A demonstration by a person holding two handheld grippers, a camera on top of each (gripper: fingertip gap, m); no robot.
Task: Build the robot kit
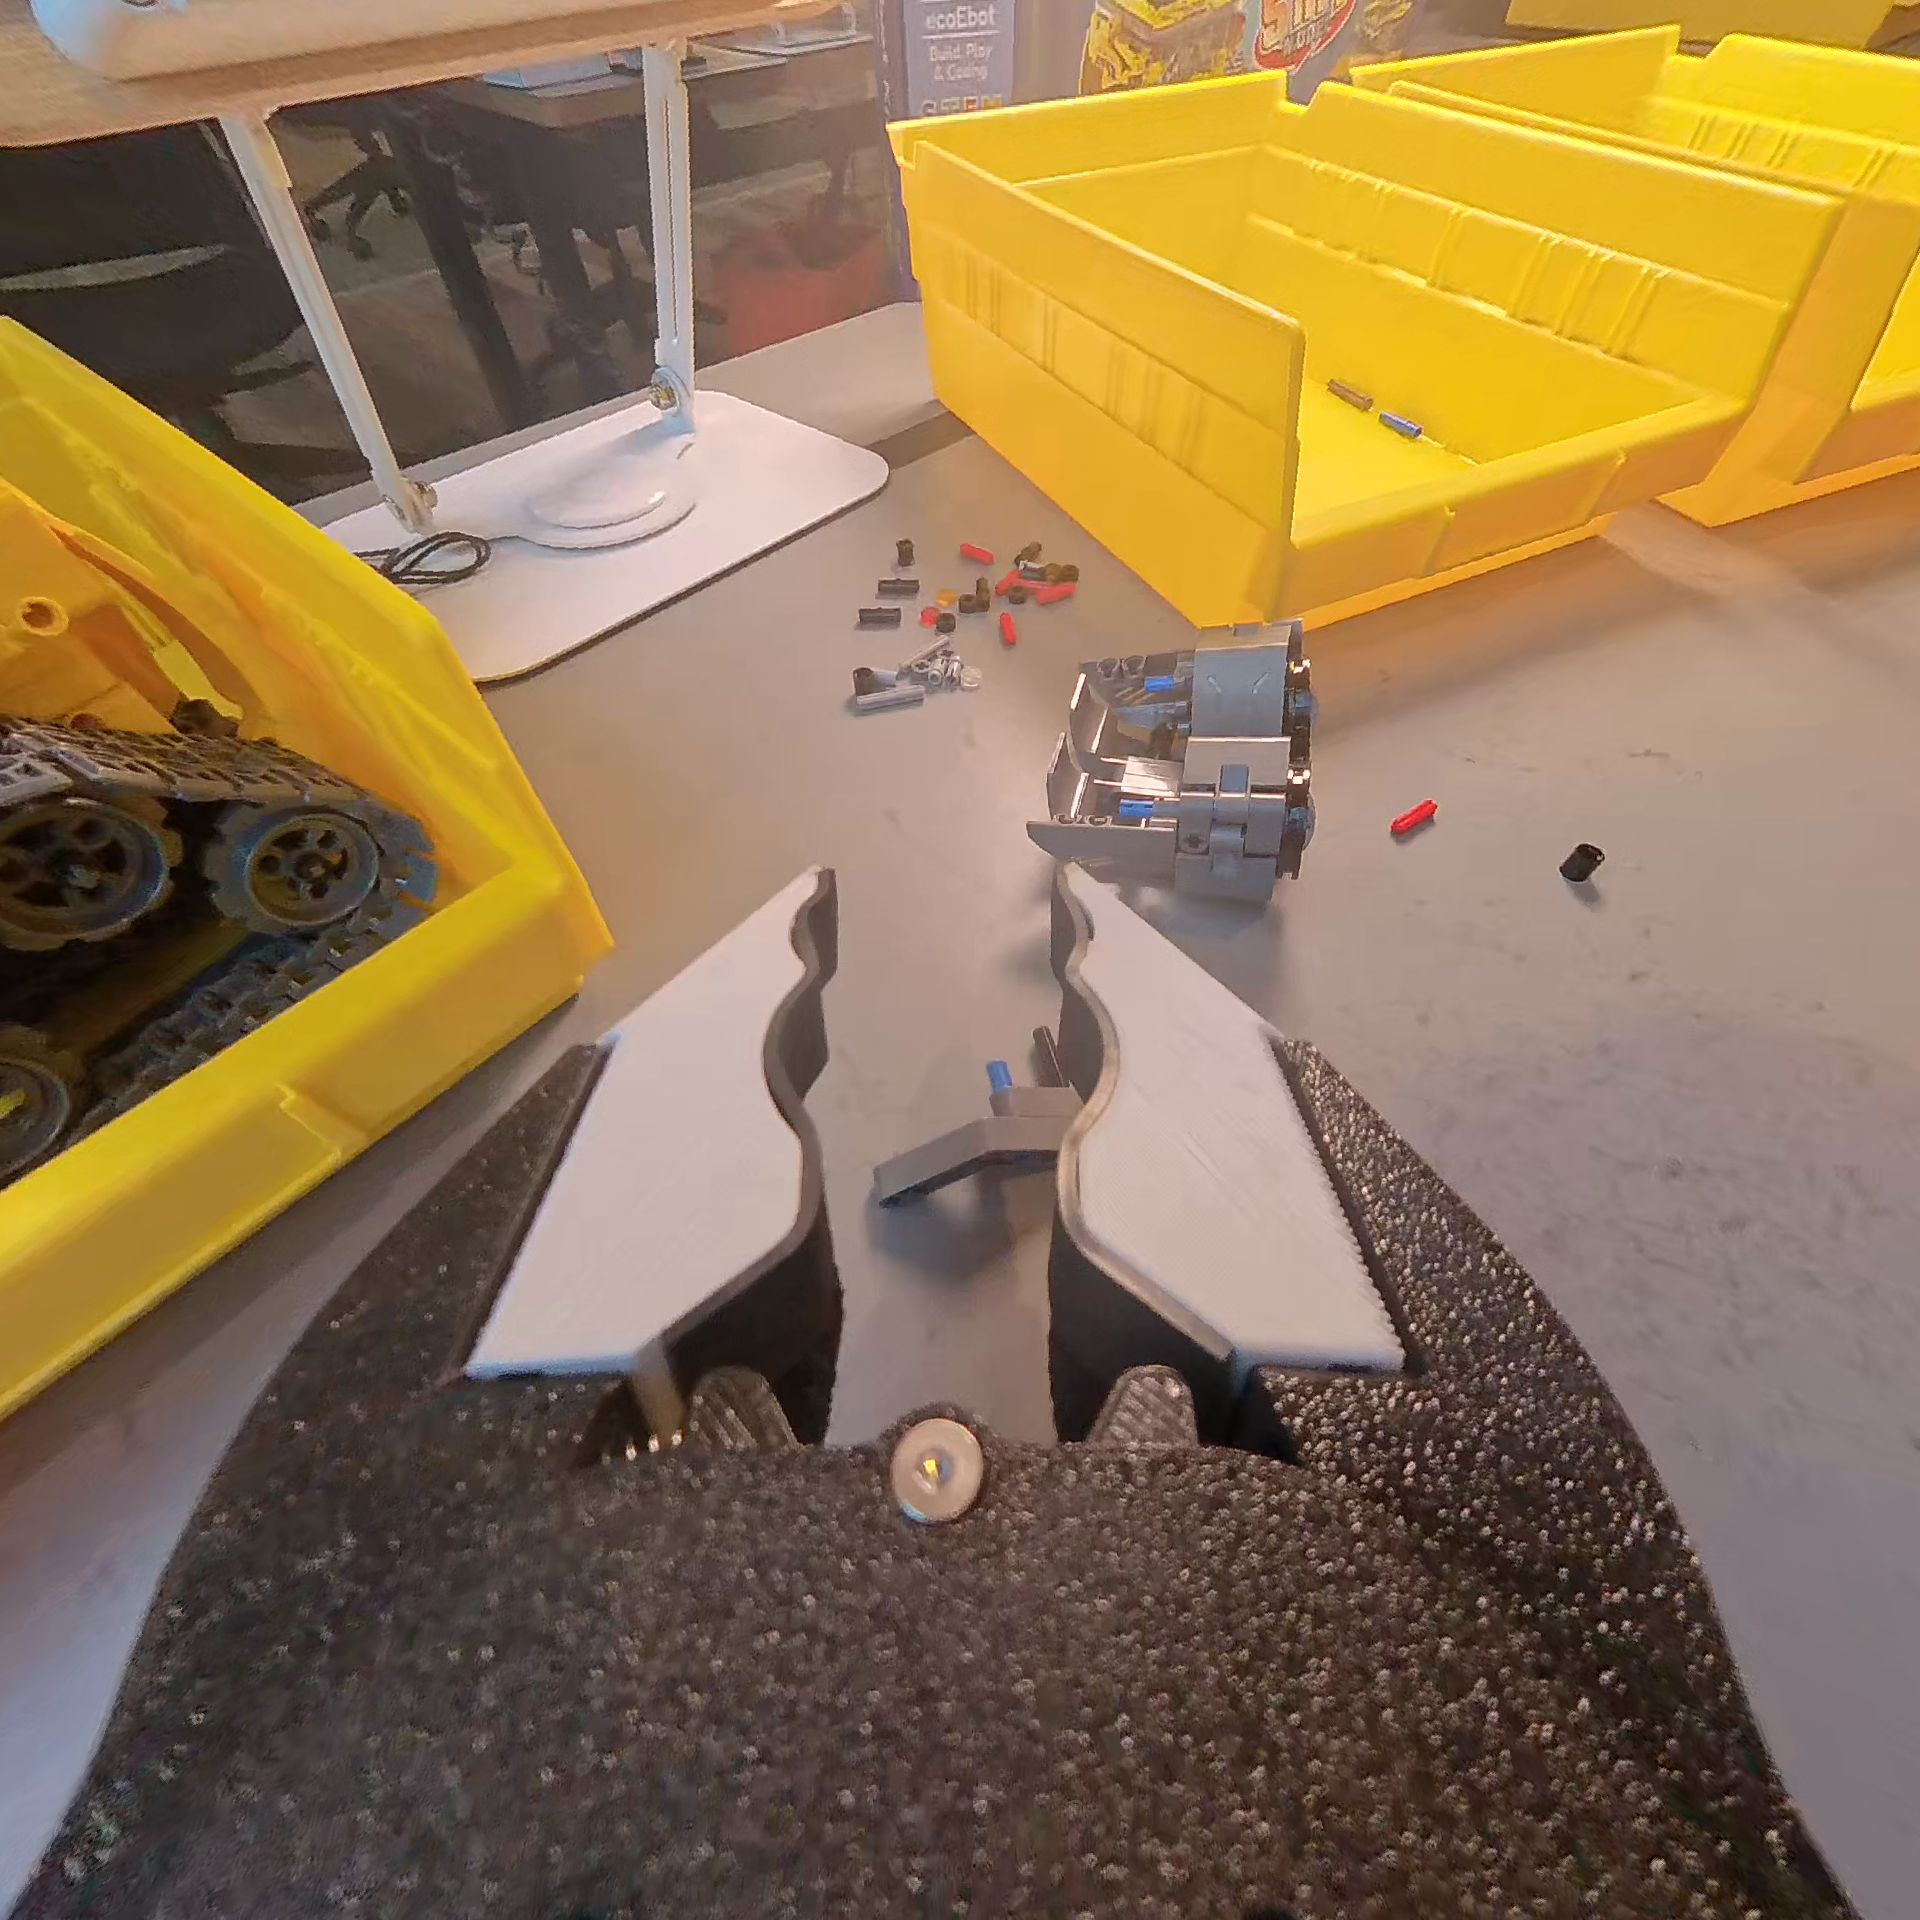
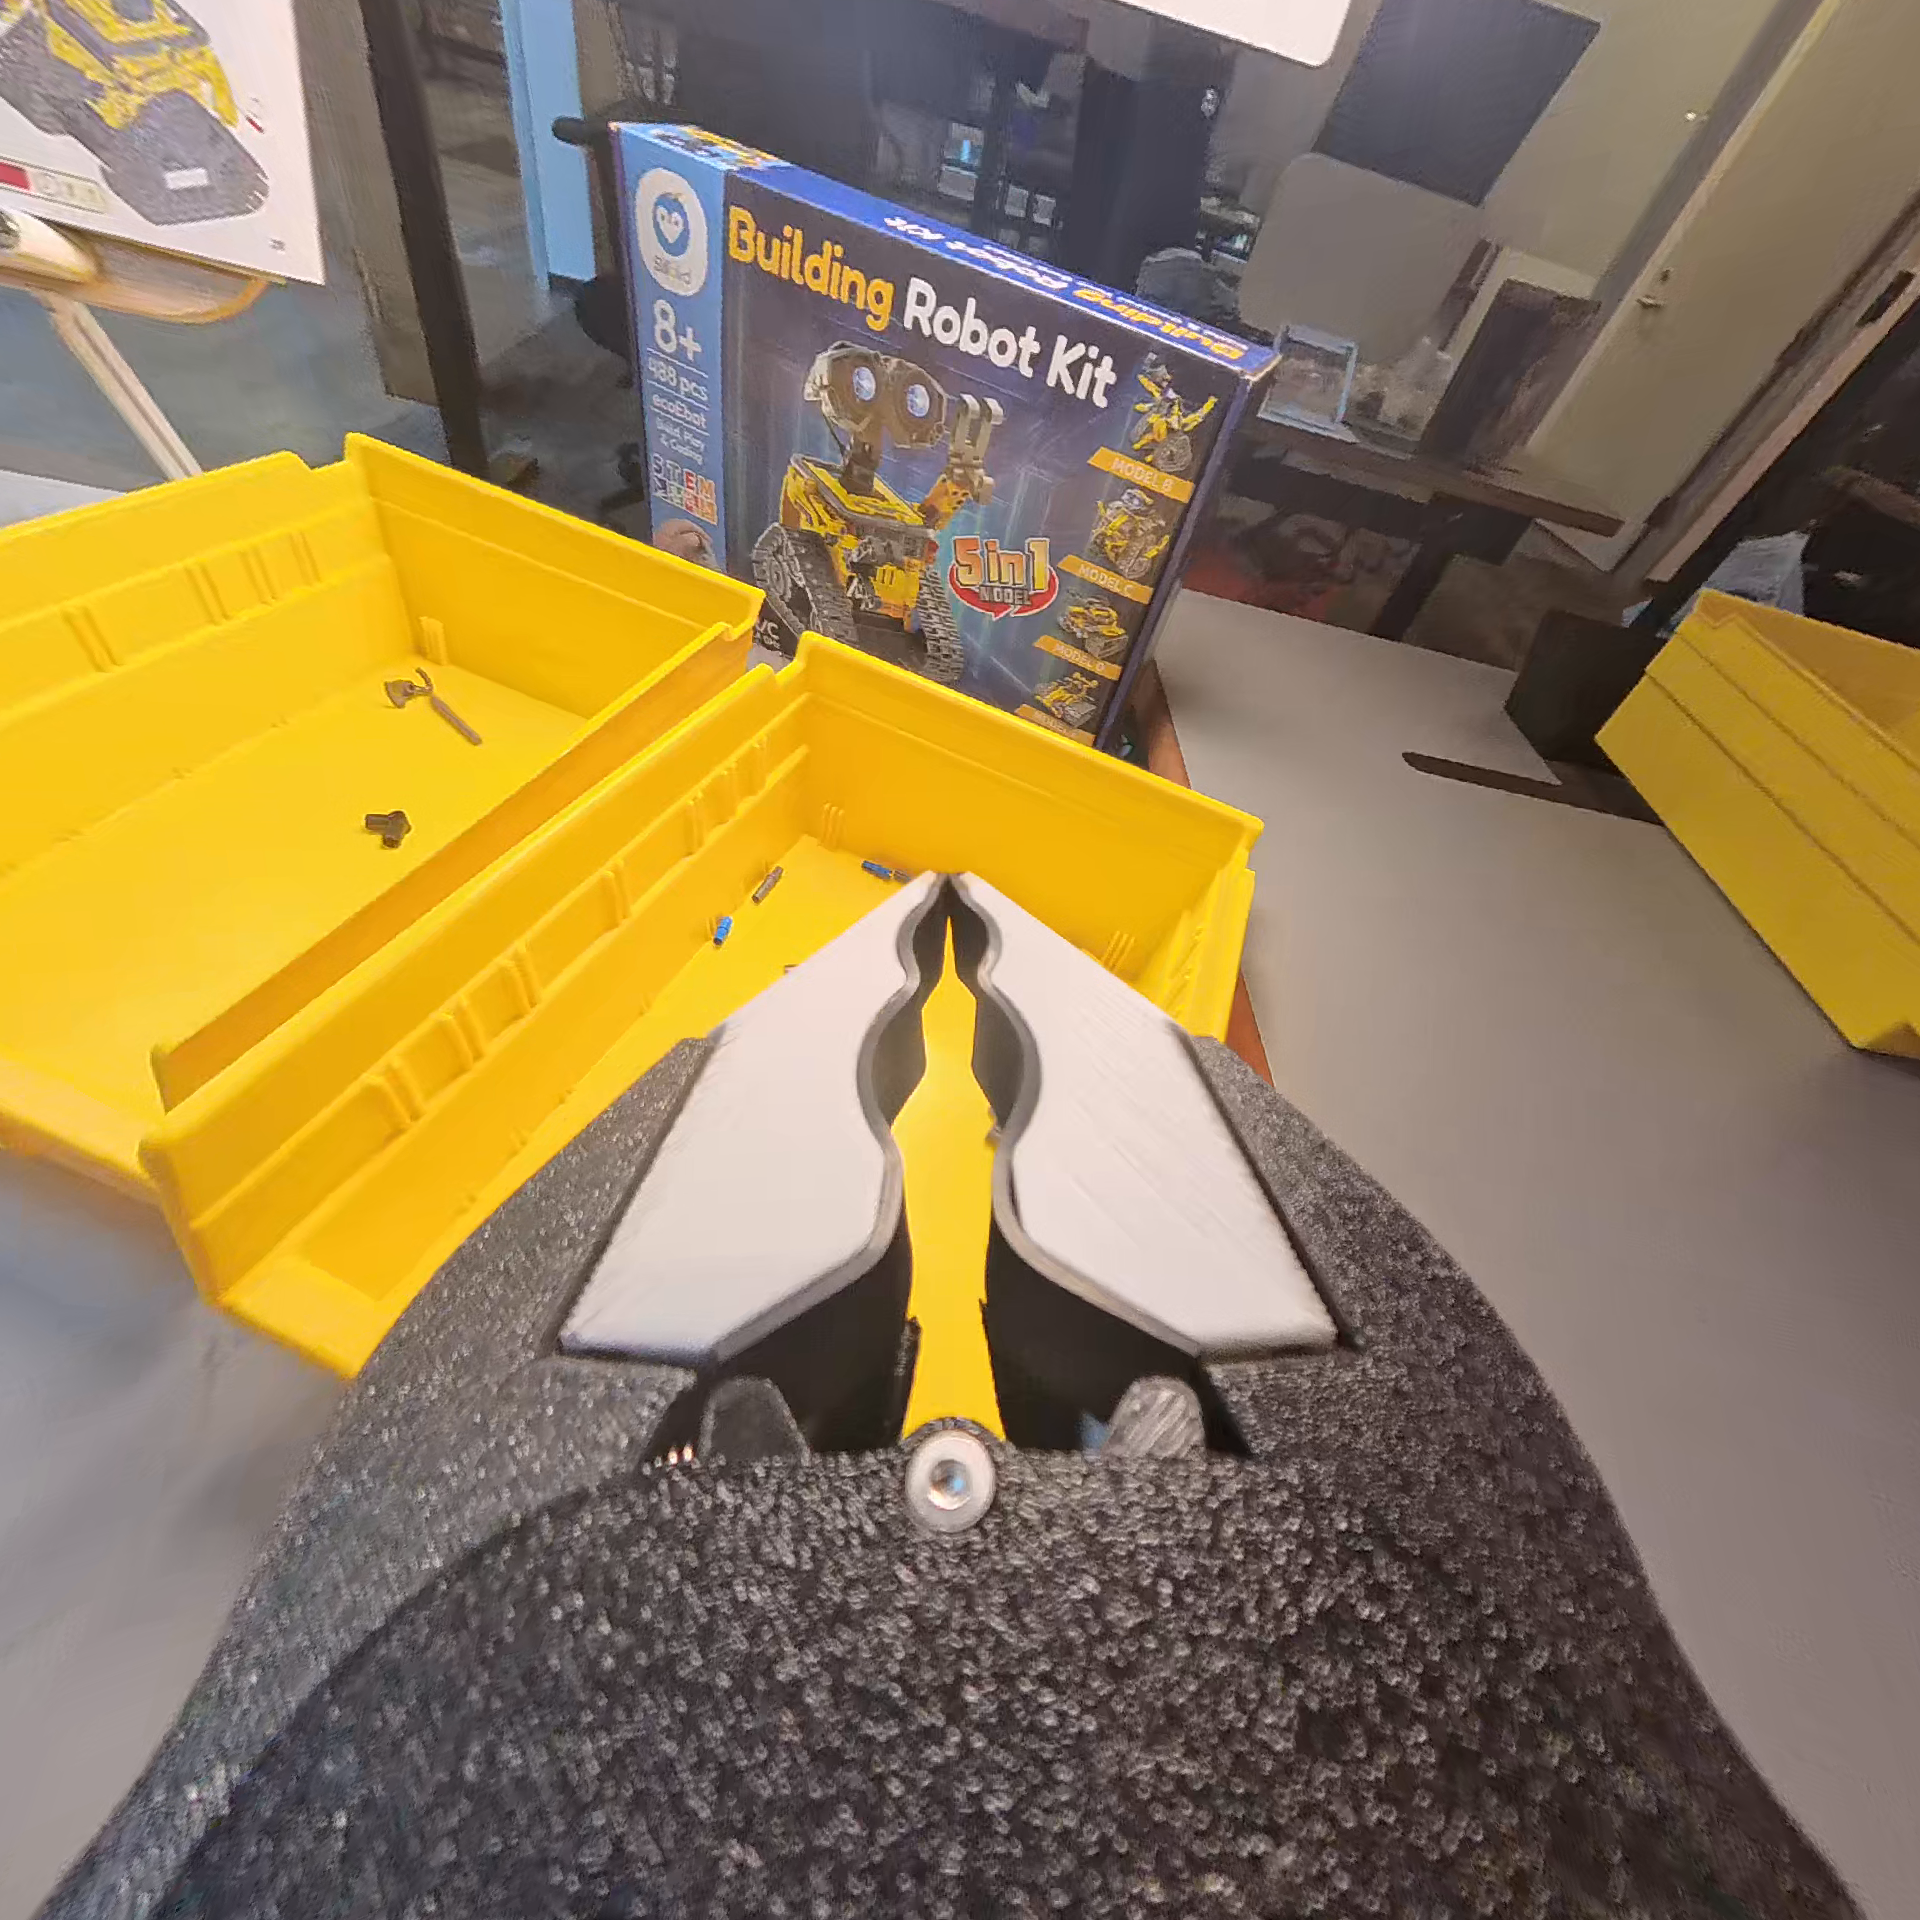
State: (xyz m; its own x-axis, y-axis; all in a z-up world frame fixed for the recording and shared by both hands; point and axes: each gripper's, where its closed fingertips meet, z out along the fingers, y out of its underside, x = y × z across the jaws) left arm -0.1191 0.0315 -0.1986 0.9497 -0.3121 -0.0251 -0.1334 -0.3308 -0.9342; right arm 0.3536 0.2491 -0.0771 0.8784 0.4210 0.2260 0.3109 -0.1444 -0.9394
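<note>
My left gripper (image 1: 945, 894) is open, low over the grey table (image 1: 1558, 1143). A small grey angled piece with a blue pin (image 1: 977, 1143) lies on the table between its fingers, close to the right finger (image 1: 1143, 1039); the left finger stands clear of it. A grey brick assembly (image 1: 1195, 769) lies just ahead to the right. My right gripper (image 2: 948, 883) is shut, fingertips together, above a yellow bin (image 2: 1039, 790). Small blue pins (image 2: 724, 928) and a grey pin (image 2: 768, 883) lie on that bin's floor. I see nothing between its pads.
A yellow bin with tracked wheels (image 1: 312, 1039) stands left. Loose small parts (image 1: 966, 603), a red pin (image 1: 1413, 818) and a black piece (image 1: 1581, 862) lie on the table. A white stand base (image 1: 623, 520), more yellow bins (image 1: 1351, 520) (image 2: 520, 499) (image 2: 1766, 831) and a kit box (image 2: 935, 468) are around. The gap from one gripper's tips to the other's is roughly 55 cm. Measured from the fingertips, the white stand base (image 1: 623, 520) is 30 cm or so from the left gripper and 55 cm from the right.
</note>
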